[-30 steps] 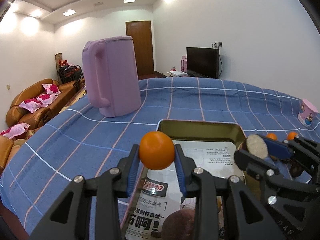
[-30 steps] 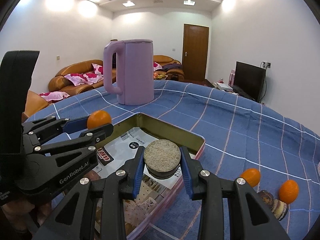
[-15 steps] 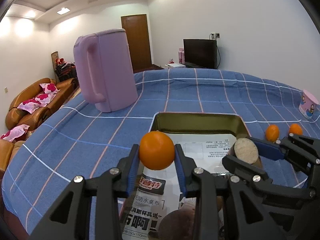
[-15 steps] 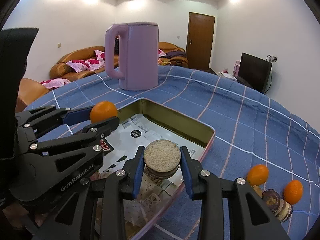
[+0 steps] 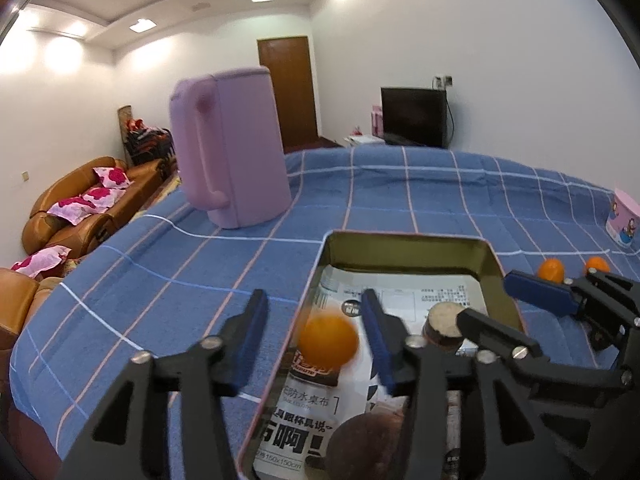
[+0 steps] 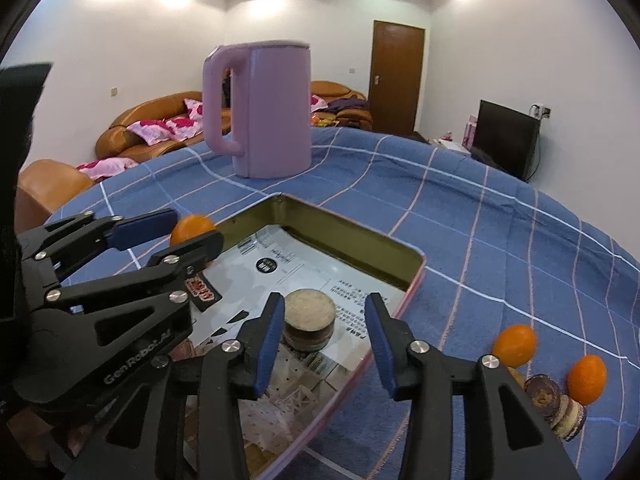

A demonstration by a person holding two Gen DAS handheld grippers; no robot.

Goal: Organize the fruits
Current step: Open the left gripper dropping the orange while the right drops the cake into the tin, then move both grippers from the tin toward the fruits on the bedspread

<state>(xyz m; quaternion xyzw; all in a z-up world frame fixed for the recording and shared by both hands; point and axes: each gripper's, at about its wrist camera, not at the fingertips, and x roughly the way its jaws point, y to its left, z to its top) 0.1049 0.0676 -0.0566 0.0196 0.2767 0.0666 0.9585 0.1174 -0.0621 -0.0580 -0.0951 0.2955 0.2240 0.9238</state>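
An orange [image 5: 328,342], blurred, drops free between the fingers of my left gripper [image 5: 316,334], whose jaws are opening over the left rim of the metal tray [image 5: 400,240]. In the right wrist view the same orange [image 6: 192,227] shows at the left gripper [image 6: 176,236]. My right gripper [image 6: 326,334] is opening too. A round beige-topped cake [image 6: 310,312] rests on the tray's paper lining between its pads, with a gap on its right side. Two more oranges [image 6: 514,340] [image 6: 586,374] lie on the blue cloth right of the tray.
A tall purple kettle [image 5: 236,148] stands on the blue checked cloth beyond the tray. Small dark cakes [image 6: 560,404] lie by the two oranges. A pink cup [image 5: 624,216] sits far right. A brown round item [image 5: 364,444] lies in the tray's near end.
Both grippers have opened. The left one let go of the orange, which now falls blurred. The right one released the round cake, which now rests on the tray lining.
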